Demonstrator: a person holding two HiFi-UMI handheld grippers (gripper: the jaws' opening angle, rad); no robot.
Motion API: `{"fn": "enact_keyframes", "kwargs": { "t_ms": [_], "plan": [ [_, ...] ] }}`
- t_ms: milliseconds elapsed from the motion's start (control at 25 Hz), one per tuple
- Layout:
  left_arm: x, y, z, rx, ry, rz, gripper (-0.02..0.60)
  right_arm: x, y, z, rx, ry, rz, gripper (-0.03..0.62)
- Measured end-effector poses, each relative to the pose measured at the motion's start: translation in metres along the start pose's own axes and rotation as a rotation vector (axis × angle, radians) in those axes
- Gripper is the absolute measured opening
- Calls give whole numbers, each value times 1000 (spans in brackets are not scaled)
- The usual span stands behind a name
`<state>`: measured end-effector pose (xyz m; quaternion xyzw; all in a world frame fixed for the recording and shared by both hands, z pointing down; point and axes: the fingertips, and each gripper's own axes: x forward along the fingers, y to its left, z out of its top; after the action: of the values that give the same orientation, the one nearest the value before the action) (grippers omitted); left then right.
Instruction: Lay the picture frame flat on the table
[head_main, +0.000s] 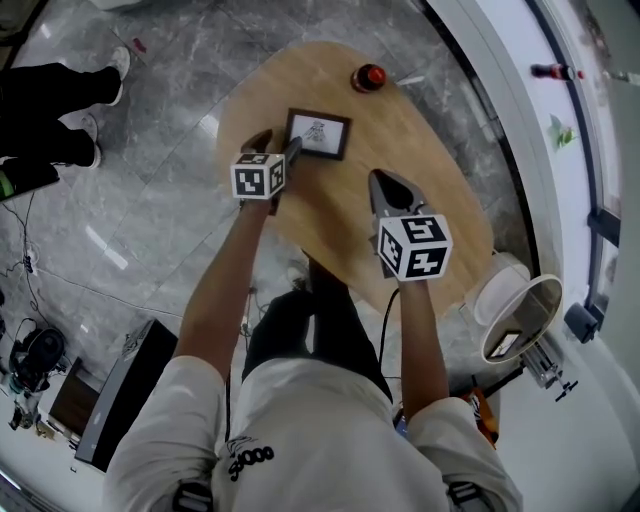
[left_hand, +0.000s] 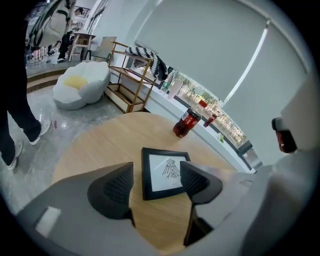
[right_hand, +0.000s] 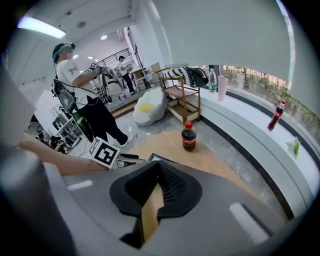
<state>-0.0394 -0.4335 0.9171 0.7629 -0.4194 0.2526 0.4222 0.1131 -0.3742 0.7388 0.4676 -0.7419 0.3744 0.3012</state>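
**Frame lies flat, left tongs spread in front of it**

In the head view the picture frame (head_main: 318, 134) lies face up on the wooden table (head_main: 440, 190), in the upper middle of the picture. Its dark border surrounds a white sheet with a small dark drawing (a bird-like figure, as far as the left gripper view shows). A cola bottle (head_main: 370, 77) with a red cap stands upright on the table above and to the right of the frame, well apart from it.

The left gripper (head_main: 280, 146) sits just left of the frame, its marker cube (head_main: 258, 177) below it. In the left gripper view its jaws stand wide apart and pinch nothing. The frame (left_hand: 164, 172) lies on the tabletop in the gap seen between them, and the right-hand jaw covers the frame's right edge. Whether either jaw touches the frame cannot be told. The bottle (left_hand: 186, 123) stands beyond, toward the upper right.

The right gripper (head_main: 385, 185) hangs over bare table at the centre right of the head view, apart from the frame. Its own view shows the right gripper (right_hand: 159, 175) with its tips pressed together and nothing between them; only a sliver of tabletop shows lower down.

A person's legs (head_main: 60, 90) show at the upper left of the head view.
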Motion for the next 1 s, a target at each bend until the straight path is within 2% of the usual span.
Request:
{"fn": "enact_keyframes", "kwargs": {
  "t_ms": [320, 520, 640, 800, 1000],
  "plan": [
    [-63, -17, 7, 81, -44, 9, 256, -33, 17, 10, -63, -33, 16, 3],
    [-120, -34, 10, -3, -137, 12, 219, -63, 34, 21, -87, -74, 24, 3],
    [-158, -41, 5, -5, -186, 25, 190, -84, 54, 24, -127, -102, 30, 3],
    [-209, -44, -15, 29, -208, 50, 162, -118, 85, 23, -181, -139, 29, 3],
    [-269, -58, -16, -5, -275, 53, 128, -158, 111, 25, -211, -183, 39, 3]
  ]
}}
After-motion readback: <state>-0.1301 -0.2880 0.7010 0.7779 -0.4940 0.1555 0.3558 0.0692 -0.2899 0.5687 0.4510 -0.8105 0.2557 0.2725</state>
